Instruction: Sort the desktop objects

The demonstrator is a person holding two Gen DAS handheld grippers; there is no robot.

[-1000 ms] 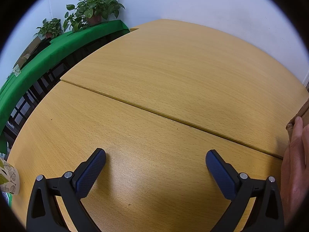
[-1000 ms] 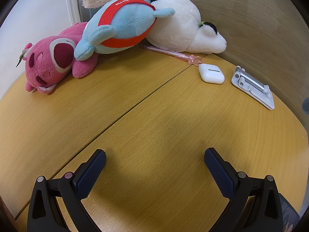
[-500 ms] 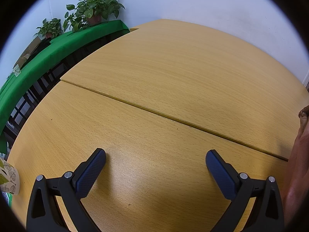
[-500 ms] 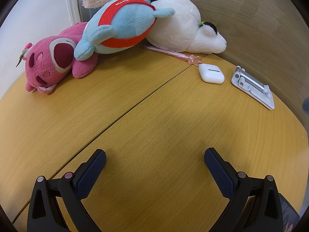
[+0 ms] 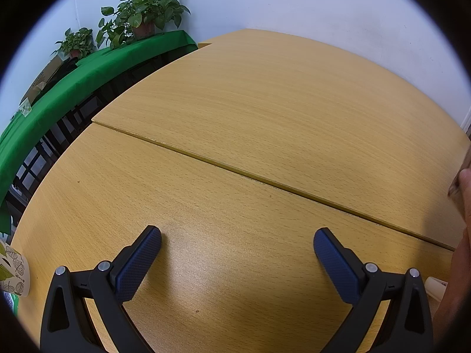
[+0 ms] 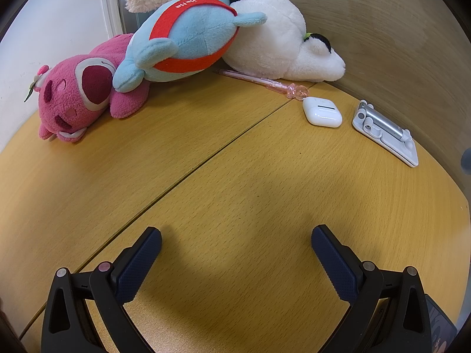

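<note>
Hovering low over bare bench [image 6: 235, 176], right gripper [image 6: 235, 244] spread wide with nothing between its blue pads [image 6: 138, 261]. Likewise the left gripper [image 5: 237, 245], spread wide and holding nothing, above a stretch of bench with only a leaf-print cup [image 5: 13, 273] at the near left edge and a hand [image 5: 459, 264] at the right rim.

Farther out in the right view, past the bench seam: a white earbud case [image 6: 322, 111] lying flat, just beside a folded phone stand [image 6: 385, 131]. Likely light, hard and glossy, so apt to slip; best taken across the short sides, pads square. Stand probably stiff and thin, better pinched across its width.

Beyond those, a pink pen [image 6: 259, 81], slim and prone to rolling, touching or very nearly touching the white plush [image 6: 279, 47]; best gripped mid-barrel.

At the back, against the wall: pink bear [image 6: 79, 100], blue plush with red band [image 6: 188, 41] leaning over it, white plush behind. Soft, light, forgiving; a deep pinch into the body or a limb should hold.

Far off in the left view, potted plants [image 5: 144, 20] on a green-covered shelf [image 5: 88, 76].
</note>
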